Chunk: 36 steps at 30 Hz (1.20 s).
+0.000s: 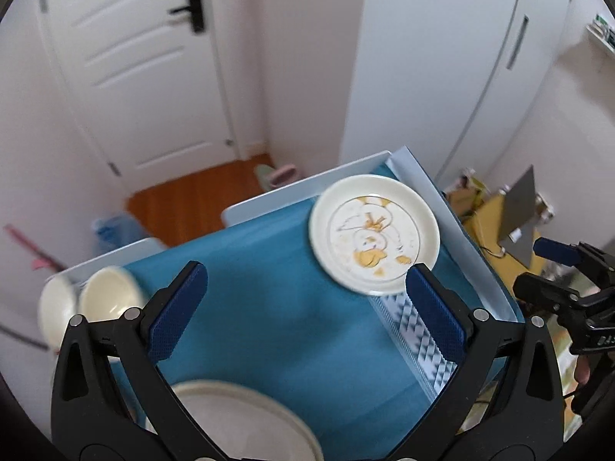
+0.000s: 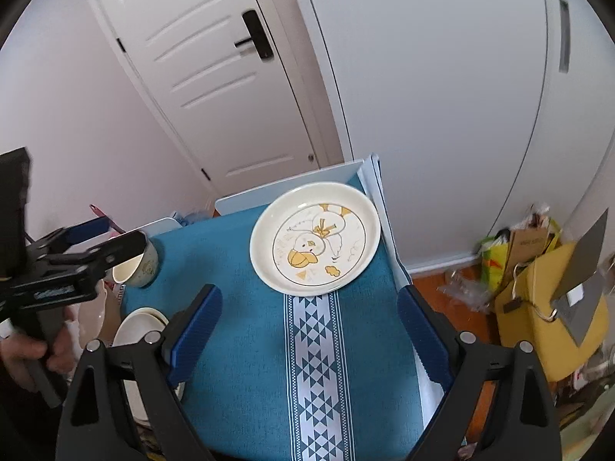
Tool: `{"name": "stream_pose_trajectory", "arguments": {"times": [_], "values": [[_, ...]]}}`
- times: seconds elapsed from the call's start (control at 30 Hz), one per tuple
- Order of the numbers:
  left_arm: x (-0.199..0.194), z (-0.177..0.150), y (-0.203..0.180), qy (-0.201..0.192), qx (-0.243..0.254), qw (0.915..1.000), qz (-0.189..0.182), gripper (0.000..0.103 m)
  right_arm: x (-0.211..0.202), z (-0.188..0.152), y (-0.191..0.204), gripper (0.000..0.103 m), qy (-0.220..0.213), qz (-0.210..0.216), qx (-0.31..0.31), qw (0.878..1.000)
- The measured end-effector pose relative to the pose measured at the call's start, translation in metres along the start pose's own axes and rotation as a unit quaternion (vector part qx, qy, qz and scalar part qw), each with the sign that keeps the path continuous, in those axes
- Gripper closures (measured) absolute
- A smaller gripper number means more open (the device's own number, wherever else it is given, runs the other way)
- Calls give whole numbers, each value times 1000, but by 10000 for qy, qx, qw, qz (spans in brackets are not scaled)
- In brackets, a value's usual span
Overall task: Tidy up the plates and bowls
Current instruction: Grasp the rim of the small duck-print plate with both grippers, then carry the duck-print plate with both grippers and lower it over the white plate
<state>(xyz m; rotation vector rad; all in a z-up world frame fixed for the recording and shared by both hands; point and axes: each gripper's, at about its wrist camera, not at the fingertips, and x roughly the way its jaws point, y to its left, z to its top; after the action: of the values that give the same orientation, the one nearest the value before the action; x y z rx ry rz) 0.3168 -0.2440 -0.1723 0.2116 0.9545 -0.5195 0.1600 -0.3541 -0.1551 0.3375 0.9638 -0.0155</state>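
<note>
Probably stiff, glazed, slippery and breakable, the duck plate (image 2: 315, 239) at far right of the blue tablecloth (image 2: 238, 345): best pinched at the near rim, with left gripper (image 1: 307, 309) and right gripper (image 2: 309, 332) wide open, empty.

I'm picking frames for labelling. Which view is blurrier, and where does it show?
Left wrist view is blurrier: the duck plate and the cream bowls at the table's left edge smear with motion. Right wrist view is sharper: the duck drawing and the patterned runner read crisply. Fisheye bends both.
</note>
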Motion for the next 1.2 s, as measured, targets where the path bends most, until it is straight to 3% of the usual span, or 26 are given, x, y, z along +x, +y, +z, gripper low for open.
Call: {"name": "stream_pose_trajectory", "arguments": {"times": [0.13,0.27,0.4,0.47,0.53,0.67,0.73,1.0,1.2], "values": [[60,20,1,401,91,9982,-431,0,19,8,-16,12,50,-125,503,9986],[117,27,8,842,198,9931,-791,5,63,12,-26,12,387,-254,883,9950],[155,24,10,1118,382,9872,-1067,30,99,8,-39,13,581,-330,1329,9889],[166,21,14,1188,436,9852,-1159,39,113,5,-44,19,594,-409,1522,9857],[180,21,16,1262,461,9825,-1288,50,125,3,-47,34,615,-407,1686,9829],[194,24,22,1338,487,9794,-1429,60,138,2,-49,48,534,-607,1831,9798],[197,25,23,1374,509,9781,-1480,70,142,2,-50,57,488,-690,1899,9782],[206,27,22,1413,632,9765,-1503,83,154,1,-60,89,511,-783,2080,9737],[197,27,19,1338,724,9785,-1389,85,155,1,-58,90,523,-790,1988,9754]]}}
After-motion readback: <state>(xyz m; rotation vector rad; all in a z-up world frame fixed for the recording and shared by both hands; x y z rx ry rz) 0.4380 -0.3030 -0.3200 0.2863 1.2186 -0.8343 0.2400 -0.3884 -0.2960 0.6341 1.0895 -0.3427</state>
